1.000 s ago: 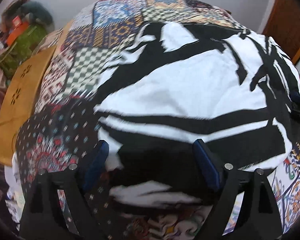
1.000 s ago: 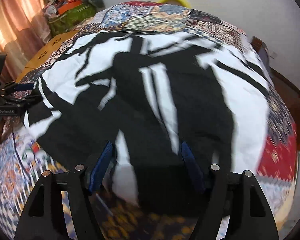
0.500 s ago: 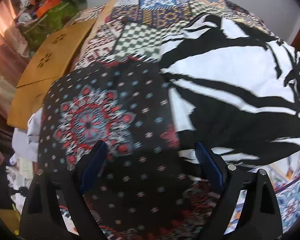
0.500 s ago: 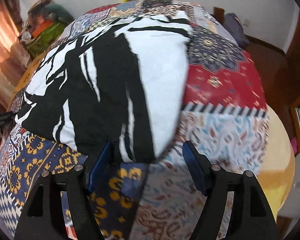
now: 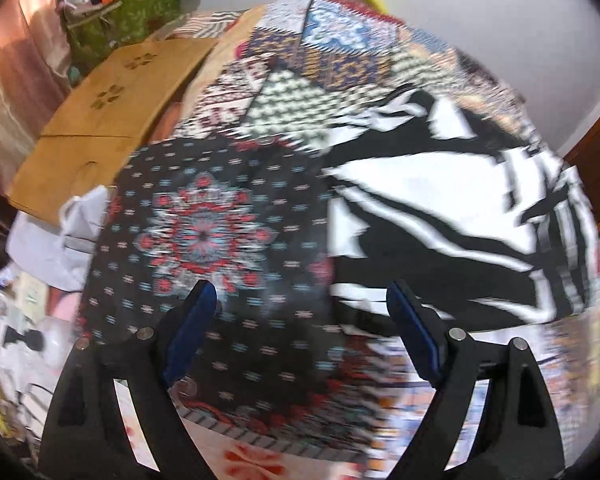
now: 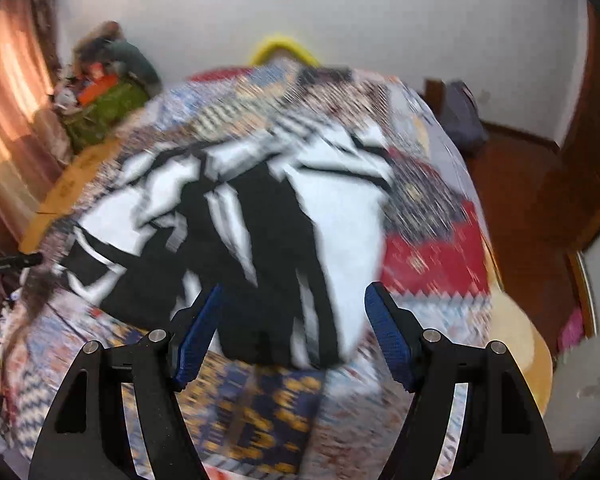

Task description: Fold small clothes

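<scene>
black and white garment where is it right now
The black and white striped fabric garment lies spread on the patchwork bedspread, centre of the right wrist view; in the left wrist view it sits right, beside the dark medallion patch.

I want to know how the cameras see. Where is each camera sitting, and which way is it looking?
Left wrist: sits on the left tongs, looking forward along the open blue fingers at the patchwork bedspread, with the black and white garment off to the right.
Right wrist: sits on the right tongs, looking forward and down at the black and white garment; the open tongs show, and the other tool peeks in at the left edge.
Both see the garment, the bedspread and the green bag by the wall.
</scene>
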{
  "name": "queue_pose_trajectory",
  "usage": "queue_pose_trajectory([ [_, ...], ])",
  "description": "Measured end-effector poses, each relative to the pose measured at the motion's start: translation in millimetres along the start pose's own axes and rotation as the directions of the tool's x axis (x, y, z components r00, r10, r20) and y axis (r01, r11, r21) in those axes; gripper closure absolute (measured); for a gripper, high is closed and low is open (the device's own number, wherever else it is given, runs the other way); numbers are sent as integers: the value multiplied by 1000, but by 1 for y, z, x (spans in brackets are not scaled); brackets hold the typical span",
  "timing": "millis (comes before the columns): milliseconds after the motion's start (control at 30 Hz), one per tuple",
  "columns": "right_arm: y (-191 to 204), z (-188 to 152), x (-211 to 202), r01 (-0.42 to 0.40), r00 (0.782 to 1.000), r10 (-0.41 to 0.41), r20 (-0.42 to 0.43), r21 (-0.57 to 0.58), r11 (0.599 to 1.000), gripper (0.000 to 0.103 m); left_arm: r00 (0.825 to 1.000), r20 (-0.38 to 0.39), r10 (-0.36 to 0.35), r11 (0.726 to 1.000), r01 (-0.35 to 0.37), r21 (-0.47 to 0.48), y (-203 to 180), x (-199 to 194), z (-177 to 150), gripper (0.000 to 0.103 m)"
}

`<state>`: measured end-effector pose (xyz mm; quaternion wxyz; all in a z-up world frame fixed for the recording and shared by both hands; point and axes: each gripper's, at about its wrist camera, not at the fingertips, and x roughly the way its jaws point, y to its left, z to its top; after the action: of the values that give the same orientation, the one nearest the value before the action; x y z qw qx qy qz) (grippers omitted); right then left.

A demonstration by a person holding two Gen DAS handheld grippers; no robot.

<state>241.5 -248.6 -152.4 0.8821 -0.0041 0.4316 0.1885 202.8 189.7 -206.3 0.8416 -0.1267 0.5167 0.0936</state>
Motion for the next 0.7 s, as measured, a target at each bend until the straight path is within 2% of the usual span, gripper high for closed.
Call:
queue_pose_trajectory([
  [100,27,12,0,-39,998,41,40,-56,998,33,997,-17,-70,997,70,-14,-17,-2,0,16],
  [233,54,10,18,-55,998,60,35,-120,991,33,982,-89,-164,986,162,-30,-44,7,-13,16],
  [433,73,0,64,-60,997,50,-64,-172,983,33,932,-208,-297,955,285,-87,-68,26,-31,16],
  [533,74,-7,86,-69,992,48,-117,-179,982,33,931,-206,-301,954,289,-86,-74,29,-32,15],
  [600,75,-14,94,-81,986,52,-160,-179,981,32,918,-205,-338,940,320,-118,-77,33,-30,12],
  [700,75,-16,96,-94,983,62,-172,-184,978,30,905,-197,-378,924,355,-141,-79,41,-24,11],
])
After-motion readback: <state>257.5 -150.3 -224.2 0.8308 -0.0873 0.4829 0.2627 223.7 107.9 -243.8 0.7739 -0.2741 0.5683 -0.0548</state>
